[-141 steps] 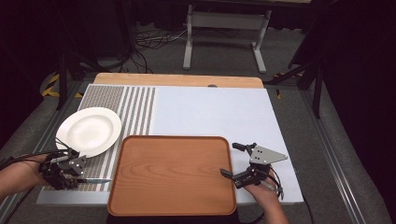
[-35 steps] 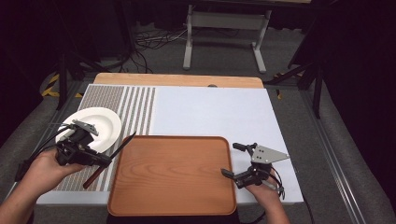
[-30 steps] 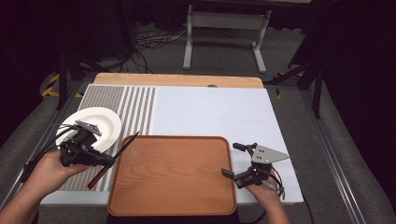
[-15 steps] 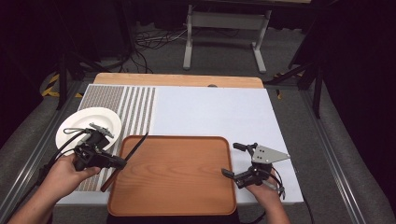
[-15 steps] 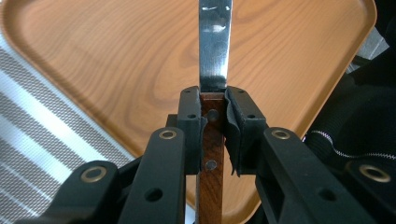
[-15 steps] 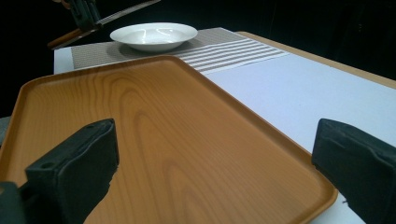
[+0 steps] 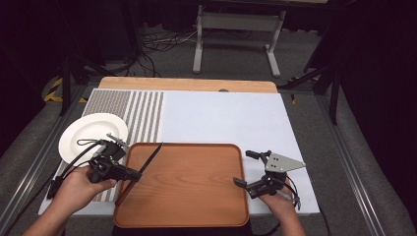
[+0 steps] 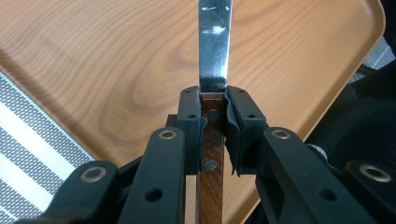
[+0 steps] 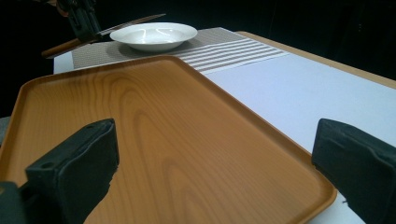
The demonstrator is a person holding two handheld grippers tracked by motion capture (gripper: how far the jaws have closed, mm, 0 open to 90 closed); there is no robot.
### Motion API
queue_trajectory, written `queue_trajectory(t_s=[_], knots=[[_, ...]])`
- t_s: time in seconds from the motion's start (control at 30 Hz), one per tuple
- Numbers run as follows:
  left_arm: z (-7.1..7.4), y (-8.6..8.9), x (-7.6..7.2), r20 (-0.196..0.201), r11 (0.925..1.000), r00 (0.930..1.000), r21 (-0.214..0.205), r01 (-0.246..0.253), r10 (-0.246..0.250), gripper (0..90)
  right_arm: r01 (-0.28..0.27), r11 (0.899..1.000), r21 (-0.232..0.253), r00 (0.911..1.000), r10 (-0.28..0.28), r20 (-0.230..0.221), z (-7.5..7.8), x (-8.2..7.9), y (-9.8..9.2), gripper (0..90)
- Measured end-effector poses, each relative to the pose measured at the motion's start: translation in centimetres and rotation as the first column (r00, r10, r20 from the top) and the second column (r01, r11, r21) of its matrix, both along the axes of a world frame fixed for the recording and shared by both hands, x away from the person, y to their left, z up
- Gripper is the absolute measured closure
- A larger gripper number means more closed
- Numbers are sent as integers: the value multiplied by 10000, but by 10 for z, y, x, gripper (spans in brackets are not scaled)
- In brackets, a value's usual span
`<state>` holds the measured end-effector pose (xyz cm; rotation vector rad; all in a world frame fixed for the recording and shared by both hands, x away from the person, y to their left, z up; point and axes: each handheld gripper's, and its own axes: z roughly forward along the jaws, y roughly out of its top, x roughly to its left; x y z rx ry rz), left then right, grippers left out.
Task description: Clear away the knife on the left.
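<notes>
So the left gripper (image 7: 129, 173) is clamped on a knife (image 7: 142, 168), pads pinching the brown wooden handle right where the rivets sit; the left gripper view shows it clearly, with the handle (image 8: 212, 154) squeezed between the two black jaws and the steel blade (image 8: 214, 44) running straight out ahead over the wood. In the high view the knife's long axis runs on a diagonal, the blade tip pointing toward about 1 o'clock and the handle end trailing back toward 7 o'clock. It's held over the left edge of the wooden tray (image 7: 196, 206), at roughly 9 o'clock on the tray, with the tip ending near the tray's far left corner.

The white plate (image 7: 86, 135) sits on the striped mat (image 7: 145, 113) at around 10 o'clock from the tray, just beside the gripper.

The right gripper (image 7: 246, 168) is at the tray's 3 o'clock edge, jaws wide apart with nothing between them, one jaw over the tray rim.
</notes>
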<state>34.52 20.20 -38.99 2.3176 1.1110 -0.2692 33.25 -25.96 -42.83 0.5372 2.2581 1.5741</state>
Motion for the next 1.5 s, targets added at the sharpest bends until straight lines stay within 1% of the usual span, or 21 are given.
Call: queue_trajectory(t_s=[0.07, 0.13, 0.2, 0.33, 0.4, 0.5, 0.53, 0.57, 0.6, 0.63, 0.73, 0.8, 0.93, 1.0, 1.03, 1.07, 1.27, 1.3, 1.43, 1.5], knots=[[-1, -2, 0, -71, 10000, 10000, -60, -33, 33, 777, 4, 10000, -1, 10000, -4, 2, 0, 0, 0, 16], [-2, -6, 0, -149, 10000, 9999, -1, -53, 53, 776, -3, 10000, 25, 10000, 3, 1, 0, 0, 0, 16], [-4, -8, 0, -129, 10000, 9999, 75, -24, 25, 777, 18, 10000, 11, 10000, -18, 9, 0, 0, 0, 16], [-7, -15, -1, -191, 10000, 9998, 42, -18, 19, 777, 22, 10000, 10, 10000, -22, 20, 0, 0, 0, 16], [-9, -18, -1, -126, 9999, 9999, 168, -8, 10, 777, 17, 10000, 10, 10000, -17, 22, 1, 0, 0, 16], [-13, -22, 0, -287, 9999, 9996, 114, 38, -35, 777, 12, 10000, 6, 10000, -12, 24, 1, -1, 0, 16], [-13, -22, 0, -287, 9999, 9996, 114, 38, -35, 777, 12, 10000, 6, 10000, -12, 24, 1, -1, 0, 16], [-15, -24, 0, -314, 9999, 9995, 122, 64, -60, 777, 11, 10000, 3, 10000, -11, 25, 1, -1, 0, 17], [-19, -26, 0, -372, 9999, 9993, 147, -60, 66, 776, -3, 10000, 13, 10000, 3, 27, 1, -1, 0, 16], [-20, -27, 1, -436, 9998, 9990, 214, -9, 18, 777, -4, 10000, 13, 10000, 4, 29, 1, -1, 0, 17], [-26, -29, 2, -481, 9994, 9987, 318, -137, 152, 777, -17, 10000, -1, 10000, 17, 26, 1, -1, 0, 16], [-28, -30, 3, -642, 9990, 9978, 433, -105, 133, 776, -38, 10000, -6, 10000, 38, 28, 1, -1, 0, 17], [-34, -31, 5, -745, 9978, 9968, 626, -239, 285, 776, -40, 10000, -15, 10000, 40, 15, 1, -1, 0, 16], [-36, -31, 6, -687, 9956, 9969, 879, -317, 379, 777, -49, 10000, -9, 10000, 49, 25, 1, -1, 0, 16], [-36, -31, 7, -523, 9937, 9980, 1074, -311, 368, 776, -51, 10000, -16, 10000, 51, 27, 1, -1, 1, 17], [-37, -32, 7, -618, 9941, 9971, 1017, -369, 433, 776, -35, 10000, -43, 10000, 36, 25, 1, -1, 1, 16], [-43, -36, 8, -597, 9876, 9975, 1546, -286, 382, 776, -54, 10000, -20, 10000, 54, 4, 1, -1, 1, 17], [-44, -36, 9, -664, 9873, 9970, 1562, -280, 388, 776, -53, 10000, -22, 10000, 53, -1, 0, -1, 1, 16], [-46, -38, 10, -661, 9842, 9968, 1739, -324, 445, 776, -66, 10000, -27, 10000, 66, 2, 0, -1, 1, 16], [-47, -38, 11, -577, 9808, 9973, 1923, -330, 449, 776, -69, 10000, -21, 10000, 69, -1, 0, -1, 1, 17]])
